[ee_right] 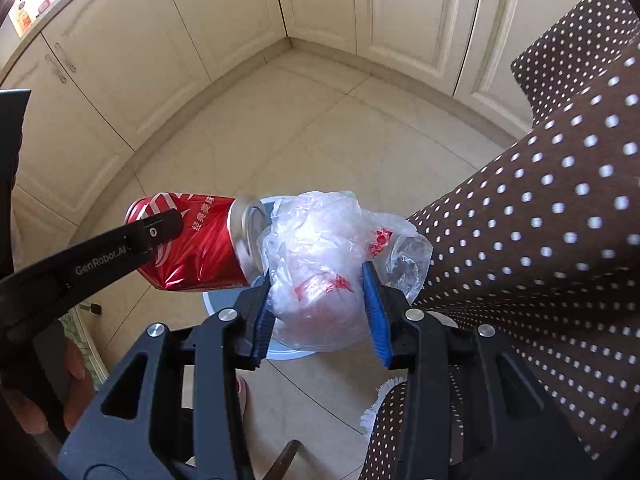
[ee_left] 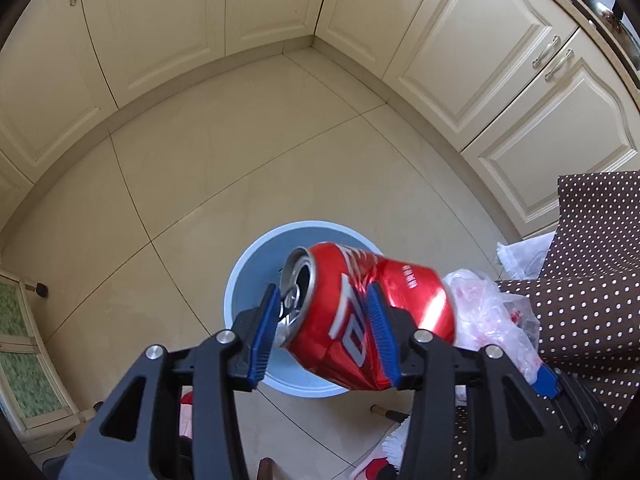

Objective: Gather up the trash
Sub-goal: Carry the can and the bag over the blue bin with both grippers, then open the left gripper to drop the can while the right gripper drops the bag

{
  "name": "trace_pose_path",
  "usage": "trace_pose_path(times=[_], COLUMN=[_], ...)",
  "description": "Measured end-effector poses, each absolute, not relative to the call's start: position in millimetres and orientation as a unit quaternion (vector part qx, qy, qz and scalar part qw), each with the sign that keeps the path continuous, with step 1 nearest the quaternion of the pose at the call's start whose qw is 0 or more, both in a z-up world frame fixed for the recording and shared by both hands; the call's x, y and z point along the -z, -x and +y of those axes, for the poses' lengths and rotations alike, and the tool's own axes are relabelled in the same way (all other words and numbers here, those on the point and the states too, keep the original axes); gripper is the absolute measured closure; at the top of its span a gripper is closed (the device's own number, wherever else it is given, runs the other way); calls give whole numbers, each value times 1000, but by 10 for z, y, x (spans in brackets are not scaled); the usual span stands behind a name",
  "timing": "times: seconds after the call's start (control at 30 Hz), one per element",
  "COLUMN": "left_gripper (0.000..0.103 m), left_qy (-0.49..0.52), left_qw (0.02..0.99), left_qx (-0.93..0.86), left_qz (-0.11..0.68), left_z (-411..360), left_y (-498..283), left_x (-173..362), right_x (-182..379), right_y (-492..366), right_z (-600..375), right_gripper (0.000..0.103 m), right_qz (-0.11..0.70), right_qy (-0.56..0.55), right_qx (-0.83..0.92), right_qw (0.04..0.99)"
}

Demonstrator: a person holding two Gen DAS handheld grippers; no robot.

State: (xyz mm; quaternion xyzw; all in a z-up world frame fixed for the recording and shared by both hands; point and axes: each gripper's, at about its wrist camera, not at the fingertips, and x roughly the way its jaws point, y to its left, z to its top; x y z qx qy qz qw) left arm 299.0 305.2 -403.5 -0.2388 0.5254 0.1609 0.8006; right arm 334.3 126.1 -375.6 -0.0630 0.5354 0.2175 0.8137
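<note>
- The left gripper (ee_left: 324,330) has its jaws clamped on a dented red can (ee_left: 360,312), which lies sideways directly above the pale blue bin (ee_left: 240,280) on the tiled floor (ee_left: 240,160).
- The right gripper (ee_right: 318,312) has its jaws clamped on a crumpled clear plastic bag (ee_right: 320,260), also above the bin and just beside the can's end.
- A brown dotted cloth (ee_right: 540,220) hangs to the right of the bin; cream cabinets (ee_left: 480,60) stand beyond it.
</note>
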Motion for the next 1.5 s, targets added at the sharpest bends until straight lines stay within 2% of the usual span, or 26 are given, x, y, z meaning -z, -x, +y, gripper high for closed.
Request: trace_pose_path(times=[0.23, 0.7, 1.07, 1.3, 1.5], left_gripper=[56, 55, 55, 54, 54], left_qy=[252, 255, 264, 262, 256], left_qw=[790, 789, 794, 803, 818], left_qx=[-166, -179, -183, -179, -173], left_qz=[533, 529, 516, 505, 486], left_z=[3138, 3268, 3341, 3309, 3220], left_y=[-2991, -2854, -2779, -2722, -2605], left_x=[4147, 4048, 3931, 3744, 3417], right_x=[3844, 3890, 3818, 3679, 3340], right_y=[-3377, -3415, -3461, -3426, -3315], right_z=[1344, 1433, 1574, 1560, 1445], right_gripper=[62, 61, 54, 53, 53], right_qz=[542, 540, 531, 521, 498], right_qy=[66, 57, 41, 41, 37], right_qx=[-218, -239, -257, -255, -256], right_qw=[809, 805, 807, 813, 828])
